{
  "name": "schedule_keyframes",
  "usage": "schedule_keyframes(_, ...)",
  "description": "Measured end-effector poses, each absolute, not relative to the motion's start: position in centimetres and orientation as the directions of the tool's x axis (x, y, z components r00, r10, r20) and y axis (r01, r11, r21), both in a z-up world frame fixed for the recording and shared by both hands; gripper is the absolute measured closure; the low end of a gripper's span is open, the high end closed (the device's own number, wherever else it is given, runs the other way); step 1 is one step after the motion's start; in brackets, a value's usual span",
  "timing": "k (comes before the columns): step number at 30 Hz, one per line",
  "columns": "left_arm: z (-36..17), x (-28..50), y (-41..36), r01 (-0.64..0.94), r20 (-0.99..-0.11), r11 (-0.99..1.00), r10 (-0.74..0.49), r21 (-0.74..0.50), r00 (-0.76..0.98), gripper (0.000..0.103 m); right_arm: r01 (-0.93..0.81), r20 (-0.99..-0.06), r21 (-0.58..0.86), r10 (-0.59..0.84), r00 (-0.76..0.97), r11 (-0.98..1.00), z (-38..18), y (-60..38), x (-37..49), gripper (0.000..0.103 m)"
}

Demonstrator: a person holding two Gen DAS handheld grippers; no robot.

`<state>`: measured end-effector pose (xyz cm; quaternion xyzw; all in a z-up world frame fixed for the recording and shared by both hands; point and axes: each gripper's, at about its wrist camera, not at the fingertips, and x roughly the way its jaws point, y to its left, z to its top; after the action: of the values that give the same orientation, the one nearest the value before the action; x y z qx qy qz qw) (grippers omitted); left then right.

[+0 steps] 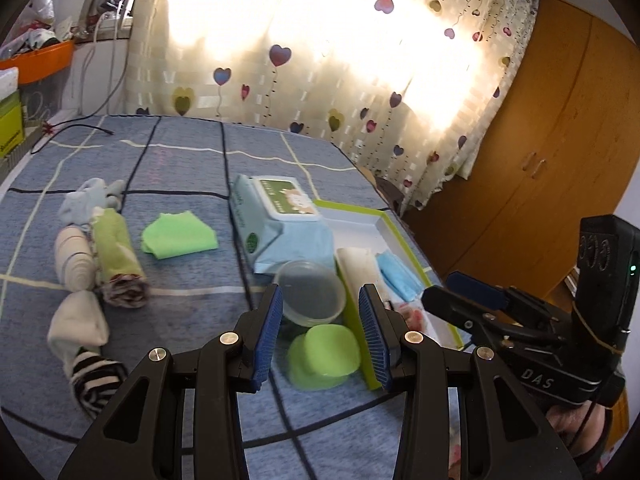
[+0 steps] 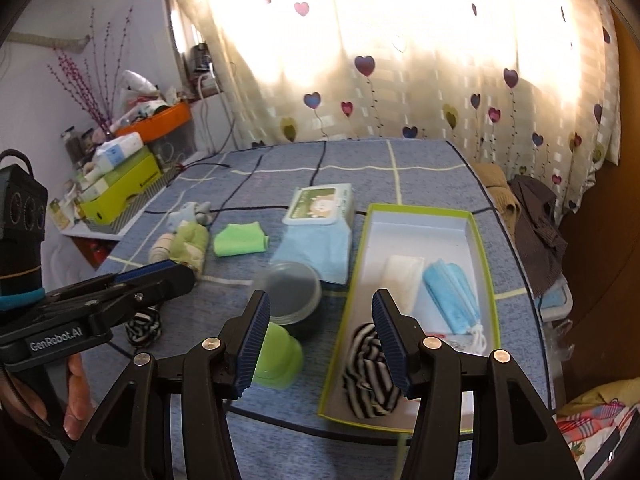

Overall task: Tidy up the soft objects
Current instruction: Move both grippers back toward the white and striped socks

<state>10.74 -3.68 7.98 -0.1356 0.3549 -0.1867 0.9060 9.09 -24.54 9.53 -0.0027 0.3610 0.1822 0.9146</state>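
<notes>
A: Stock on the tabletop (image 2: 432, 160), blue checked cloth?

B: Item one, open box (image 2: 478, 236) with a green rim, toward the right edge. Inside: a striped sock (image 2: 366, 376) at the near end, a white folded cloth (image 2: 402, 276) and blue face masks (image 2: 452, 296) in the middle; the far end is bare.

A: Still loose?

B: A row near the left edge: a second striped sock (image 1: 96, 380) nearest, then a white sock roll (image 1: 78, 320), a banded roll (image 1: 74, 258), a green-and-patterned roll (image 1: 118, 260) and a pale blue bundle (image 1: 92, 196) farthest. A folded green cloth (image 1: 178, 236) lies beside them toward the middle.

A: Between the row and the box?

B: A wipes pack (image 1: 280, 220), a clear tub (image 1: 310, 292) in front of it, and a green lid (image 1: 324, 352) in front of that, just beside the box's left wall.

A: Tools?

B: Left gripper (image 1: 322, 334): fingers apart, nothing between the pads, hanging over the tub and lid. Right gripper (image 2: 320, 346): fingers apart, empty, above the near end of the box with the sock below and free of the pads.

A: Step in hand?

B: By my reading, between items: one sock boxed, both tools free, next pick not begun.

A: Next move?

B: Likely the matching striped sock at the near left. It calls for the left gripper to swing across, come down astride the bundle and close on its bulk, not a loose edge, then carry it clear of the tub and lid to the box.
</notes>
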Motion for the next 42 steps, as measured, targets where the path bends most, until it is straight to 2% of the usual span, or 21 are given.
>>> schedule_keyframes(4,7.9,10.2,-2.8,0.221,-0.594,0.904,-0.409,-0.365,0.693,0.062,-0.357,-0.65,0.124,0.347,0.676,0.926,9.7,-23.6,8.5,0.05)
schedule_keyframes(7,7.8,9.8,-2.2,0.213,-0.592,0.909,-0.397,-0.358,0.701,0.062,-0.368,-0.642,0.118,0.354,0.68,0.922,10.0,-22.9,8.3,0.045)
schedule_keyframes(19,6.9,8.9,1.0,0.117,-0.613,0.934,-0.312,-0.337,0.726,0.062,-0.466,-0.627,0.115,0.428,0.651,0.877,10.1,-19.1,8.0,0.045)
schedule_keyframes(42,5.7,7.4,8.2,-0.05,-0.636,0.948,-0.172,-0.315,0.752,0.062,-0.603,-0.68,0.152,0.526,0.51,0.783,7.8,-12.3,8.6,0.045)
